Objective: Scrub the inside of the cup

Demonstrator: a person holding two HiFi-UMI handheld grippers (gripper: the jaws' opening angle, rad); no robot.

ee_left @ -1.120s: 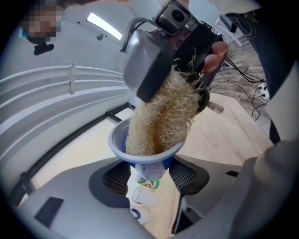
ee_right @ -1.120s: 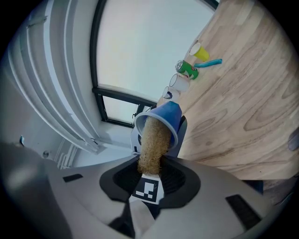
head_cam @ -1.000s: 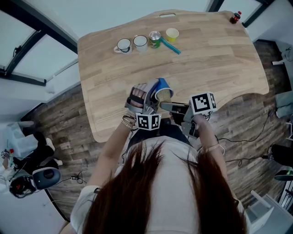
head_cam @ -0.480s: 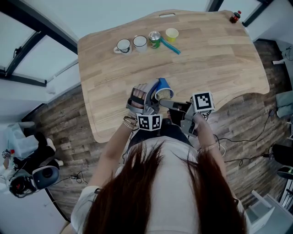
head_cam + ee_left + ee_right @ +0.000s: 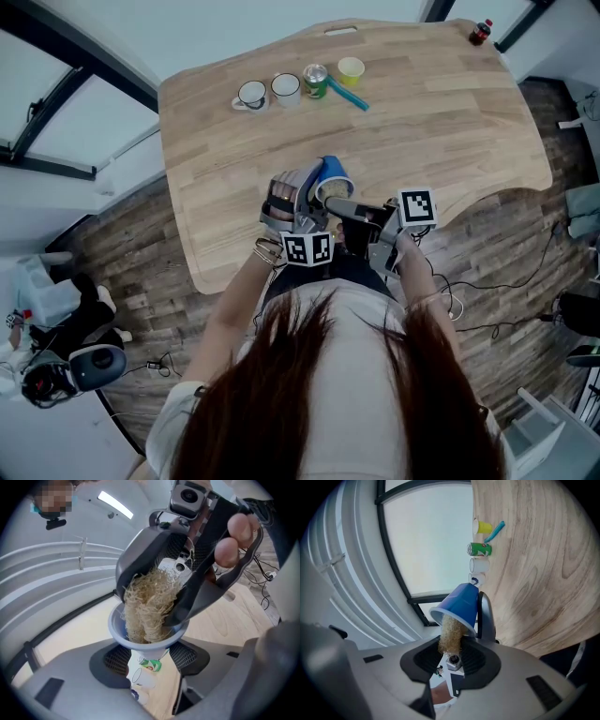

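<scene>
Jaws on cup (image 5: 459,604) and scrubber (image 5: 150,606)

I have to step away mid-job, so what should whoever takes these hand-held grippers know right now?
Left hand-held gripper: shut on the blue cup, held tipped sideways over the near side of the table.
Right hand-held gripper: shut on the fibrous scrubber, whose end sits inside the cup's mouth.
Done: cup lifted, scrubber inserted.
Left: probably more scrubbing, then withdraw and set both down. How clean the inside is cannot be seen.
</scene>
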